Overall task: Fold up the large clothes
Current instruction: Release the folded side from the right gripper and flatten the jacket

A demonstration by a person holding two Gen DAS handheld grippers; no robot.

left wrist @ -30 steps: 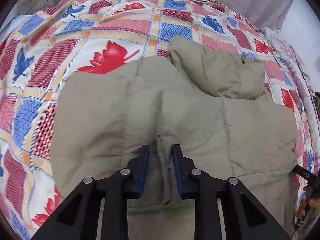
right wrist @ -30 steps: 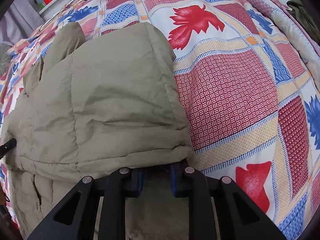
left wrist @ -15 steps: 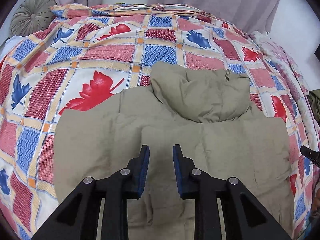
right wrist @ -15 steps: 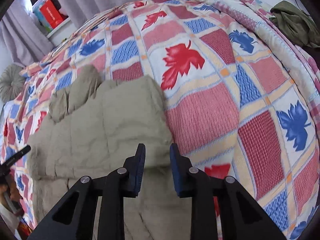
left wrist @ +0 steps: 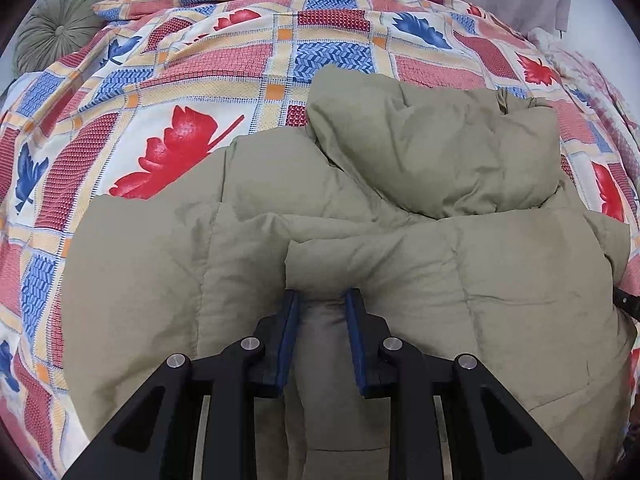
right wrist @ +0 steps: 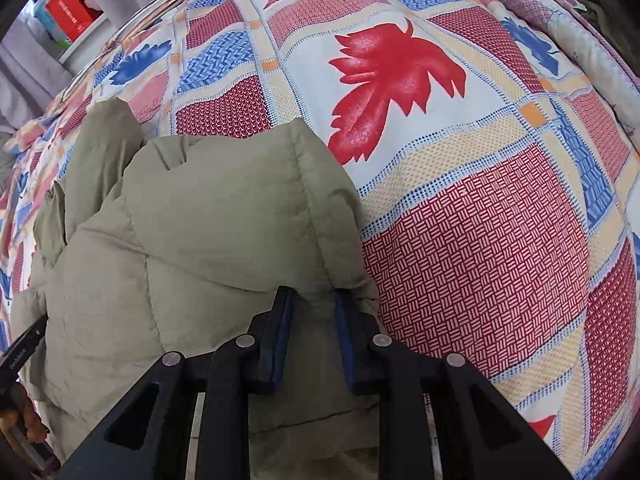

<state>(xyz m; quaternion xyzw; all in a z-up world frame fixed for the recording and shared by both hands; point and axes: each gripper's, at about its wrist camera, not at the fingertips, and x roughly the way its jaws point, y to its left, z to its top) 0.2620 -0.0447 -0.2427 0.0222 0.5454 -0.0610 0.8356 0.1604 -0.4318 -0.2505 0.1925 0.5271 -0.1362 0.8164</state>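
A puffy khaki jacket [left wrist: 400, 264] lies on the patterned bedspread [left wrist: 224, 64], its hood [left wrist: 436, 148] bunched at the far side. My left gripper [left wrist: 322, 300] is open, its blue pads on either side of a folded jacket edge near the middle. In the right wrist view the same jacket [right wrist: 208, 240] fills the left half. My right gripper [right wrist: 312, 300] is open with its fingertips against the jacket's right folded edge, jacket fabric between the jaws. The left gripper's tip [right wrist: 20, 344] shows at the far left edge.
The bedspread [right wrist: 480, 184] extends bare to the right of the jacket. A round green cushion [left wrist: 56, 28] sits at the bed's far left corner. A shelf with a red box [right wrist: 72, 12] and grey curtains stand behind the bed.
Both grippers let go of the jacket, lifted back, then came down again. They now sit open at the folded edges, closer to the fabric than half a second ago.
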